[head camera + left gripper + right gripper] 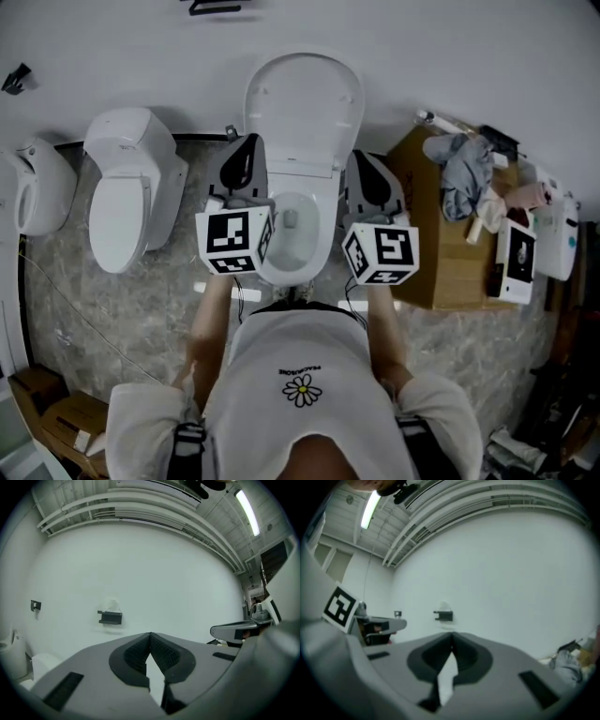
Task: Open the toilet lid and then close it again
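The white toilet stands in the middle of the head view with its lid (303, 101) raised upright against the wall and the bowl (294, 228) exposed. My left gripper (247, 142) hovers at the bowl's left side and my right gripper (360, 156) at its right side, both pointing toward the wall. Neither touches the lid or the seat. In the left gripper view the left gripper (150, 634) has its jaws shut tip to tip with nothing between them. The right gripper (451, 634) shows the same in the right gripper view.
A second toilet (127, 192) with its lid down stands to the left, and another white fixture (33, 186) beyond it. At the right a brown box (452, 267) carries a grey cloth (466, 173) and small items. A dark bracket (110, 617) hangs on the wall ahead.
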Demonstrator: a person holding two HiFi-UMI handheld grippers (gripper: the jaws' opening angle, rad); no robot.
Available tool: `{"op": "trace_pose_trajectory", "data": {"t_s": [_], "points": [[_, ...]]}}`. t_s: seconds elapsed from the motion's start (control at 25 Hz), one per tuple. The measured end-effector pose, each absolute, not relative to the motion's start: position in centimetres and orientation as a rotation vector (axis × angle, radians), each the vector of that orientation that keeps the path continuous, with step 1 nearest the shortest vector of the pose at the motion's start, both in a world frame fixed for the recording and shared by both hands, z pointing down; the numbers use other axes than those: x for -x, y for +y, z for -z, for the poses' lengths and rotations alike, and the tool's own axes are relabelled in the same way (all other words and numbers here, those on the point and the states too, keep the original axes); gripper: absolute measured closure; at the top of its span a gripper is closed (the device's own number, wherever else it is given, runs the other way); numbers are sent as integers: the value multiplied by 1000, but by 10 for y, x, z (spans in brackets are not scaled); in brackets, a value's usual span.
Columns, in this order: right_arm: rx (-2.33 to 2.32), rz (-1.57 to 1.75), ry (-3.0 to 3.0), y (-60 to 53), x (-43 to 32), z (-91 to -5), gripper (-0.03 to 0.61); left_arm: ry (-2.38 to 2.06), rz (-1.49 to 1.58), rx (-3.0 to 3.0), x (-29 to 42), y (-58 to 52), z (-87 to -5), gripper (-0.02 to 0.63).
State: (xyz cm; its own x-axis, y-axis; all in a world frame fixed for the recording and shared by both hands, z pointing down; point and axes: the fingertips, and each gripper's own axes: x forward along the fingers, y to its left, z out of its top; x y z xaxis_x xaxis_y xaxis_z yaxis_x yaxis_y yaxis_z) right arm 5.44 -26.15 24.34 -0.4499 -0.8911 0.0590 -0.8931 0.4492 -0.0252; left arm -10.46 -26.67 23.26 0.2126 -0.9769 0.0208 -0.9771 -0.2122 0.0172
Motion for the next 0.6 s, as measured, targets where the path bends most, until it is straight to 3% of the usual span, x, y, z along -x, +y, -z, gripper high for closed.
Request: {"op": "trace_pose_trajectory", "data": {"t_s": [0.6], "points": [[-1591,-176,-2669,-265,-57,-259,548,-2007,-58,-2401,105,-280,-246,591]]}}
